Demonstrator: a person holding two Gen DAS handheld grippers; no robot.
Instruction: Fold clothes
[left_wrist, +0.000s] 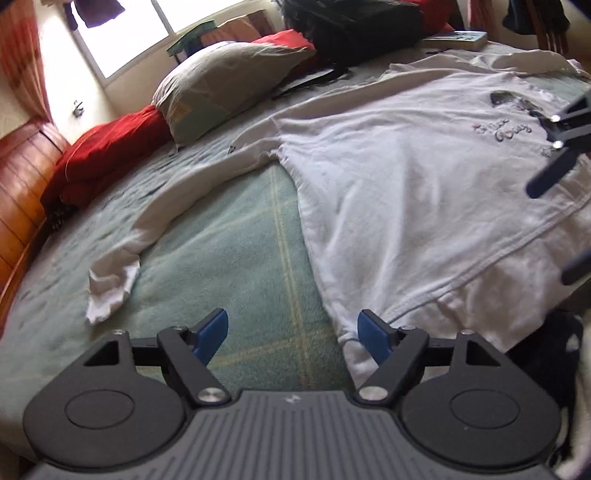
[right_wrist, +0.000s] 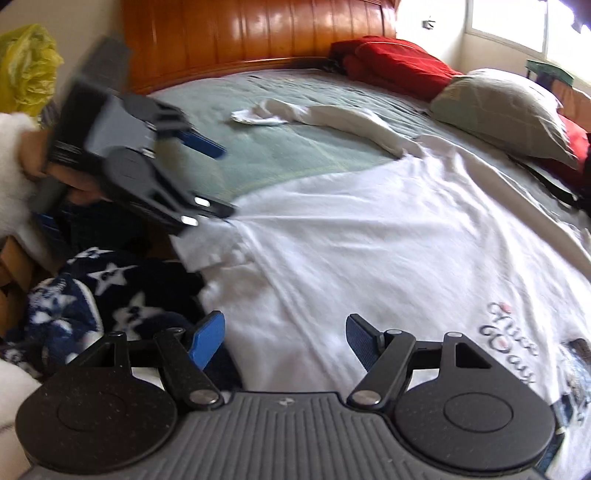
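Observation:
A white long-sleeved shirt (left_wrist: 406, 177) with a printed front lies spread flat on the green bedspread (left_wrist: 229, 236). One sleeve (left_wrist: 155, 229) trails off to the left, its cuff crumpled. My left gripper (left_wrist: 291, 332) is open just above the bedspread at the shirt's lower left hem corner, with nothing between its fingers. In the right wrist view the same shirt (right_wrist: 369, 236) fills the middle. My right gripper (right_wrist: 284, 339) hangs open over the shirt's hem edge, empty. The left gripper (right_wrist: 207, 177) shows there too, held by a hand at the hem corner.
A grey pillow (left_wrist: 221, 85) and red bedding (left_wrist: 96, 155) lie along the wooden headboard (right_wrist: 258, 33). A black bag (left_wrist: 351, 29) and a book (left_wrist: 458, 38) sit at the far side. A dark blue star-patterned garment (right_wrist: 103, 291) lies off the bed's edge. A yellow bag (right_wrist: 26, 62) stands beyond.

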